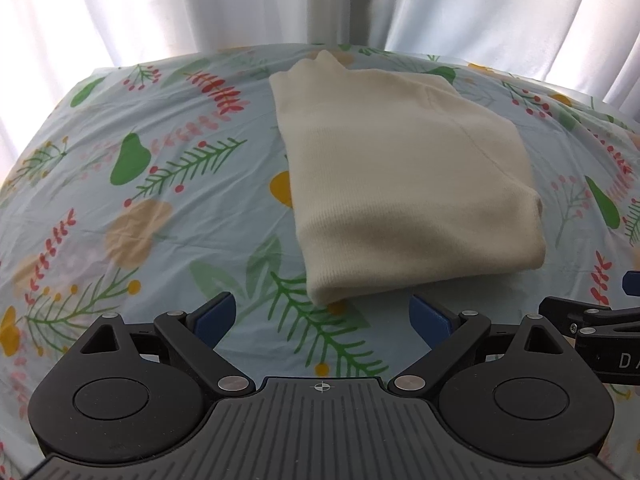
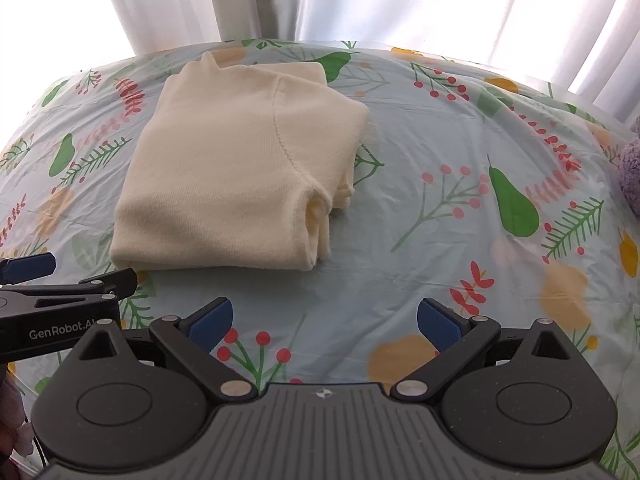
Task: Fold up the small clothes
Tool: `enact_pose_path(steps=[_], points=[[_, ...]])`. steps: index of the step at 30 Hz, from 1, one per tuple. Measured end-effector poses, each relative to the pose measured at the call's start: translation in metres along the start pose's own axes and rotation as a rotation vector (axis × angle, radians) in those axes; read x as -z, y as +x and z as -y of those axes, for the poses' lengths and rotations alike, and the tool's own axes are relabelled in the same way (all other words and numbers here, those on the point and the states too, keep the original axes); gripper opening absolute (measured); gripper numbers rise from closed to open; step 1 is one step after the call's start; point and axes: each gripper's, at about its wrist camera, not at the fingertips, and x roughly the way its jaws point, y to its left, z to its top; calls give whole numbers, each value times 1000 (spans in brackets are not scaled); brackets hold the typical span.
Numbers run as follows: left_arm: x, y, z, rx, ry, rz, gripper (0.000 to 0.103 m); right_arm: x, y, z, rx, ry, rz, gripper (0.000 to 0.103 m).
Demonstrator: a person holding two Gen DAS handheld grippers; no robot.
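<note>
In front of me the tabletop (image 2: 400, 240) is covered by a pale blue cloth printed with pears, berries and leafy sprigs. A folded cream sweater (image 2: 236, 176) lies flat on it, and something fuzzy and purple (image 2: 632, 176) sits at its right edge.

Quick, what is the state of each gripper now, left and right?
Left gripper: open, empty, just before the folded cream knitted sweater.
Right gripper: open, empty, over the floral tablecloth.

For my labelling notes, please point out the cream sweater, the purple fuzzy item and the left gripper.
cream sweater (image 2: 224, 168): right wrist view, top folded layer.
purple fuzzy item (image 2: 631, 172): right wrist view, visible edge.
left gripper (image 1: 322, 316): left wrist view, midway between fingertips.
</note>
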Motion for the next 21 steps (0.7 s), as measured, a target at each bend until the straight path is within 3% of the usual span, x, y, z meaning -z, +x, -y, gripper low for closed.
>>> enact_pose_path(steps=[21], points=[[1, 3, 1, 9, -5, -15, 97, 0, -1, 0, 2, 5, 3, 99]])
